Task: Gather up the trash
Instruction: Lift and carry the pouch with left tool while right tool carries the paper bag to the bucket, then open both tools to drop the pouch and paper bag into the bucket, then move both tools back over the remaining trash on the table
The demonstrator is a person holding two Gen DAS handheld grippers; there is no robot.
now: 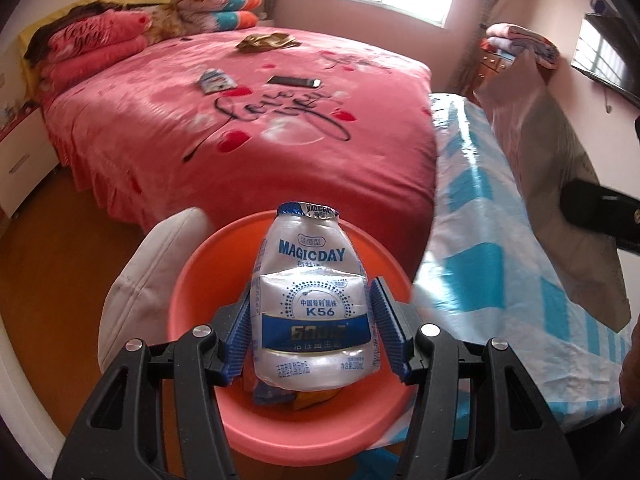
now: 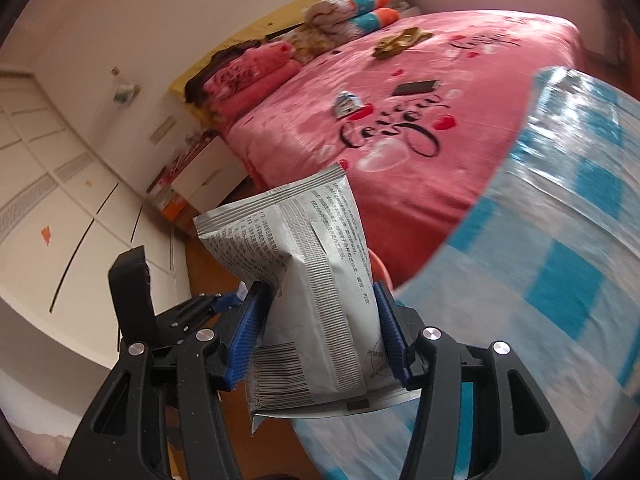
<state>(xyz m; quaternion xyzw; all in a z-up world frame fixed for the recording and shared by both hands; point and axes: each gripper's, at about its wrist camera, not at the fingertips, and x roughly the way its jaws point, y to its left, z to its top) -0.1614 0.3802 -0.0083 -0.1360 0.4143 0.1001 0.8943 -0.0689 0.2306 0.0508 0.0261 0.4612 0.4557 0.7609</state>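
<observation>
White-and-blue plastic up front: the left gripper (image 1: 310, 330) is clamped on a crumpled drink pouch (image 1: 310, 304), lettered MAGICDAY and K56, foil-rimmed at the top, dented and flattened. It hangs right over the orange bin (image 1: 192, 280), with wrappers lying in the bottom. The right gripper (image 2: 316, 330) squeezes a silvery snack bag (image 2: 304, 280), back side showing, barcode and fine print, creased and empty-looking, beside the blue-checked cover (image 2: 560, 280). Out on the pink bed (image 1: 160, 128), another small wrapper (image 1: 215, 80) and a gold one (image 1: 266, 42) lie near a phone (image 1: 294, 82).
</observation>
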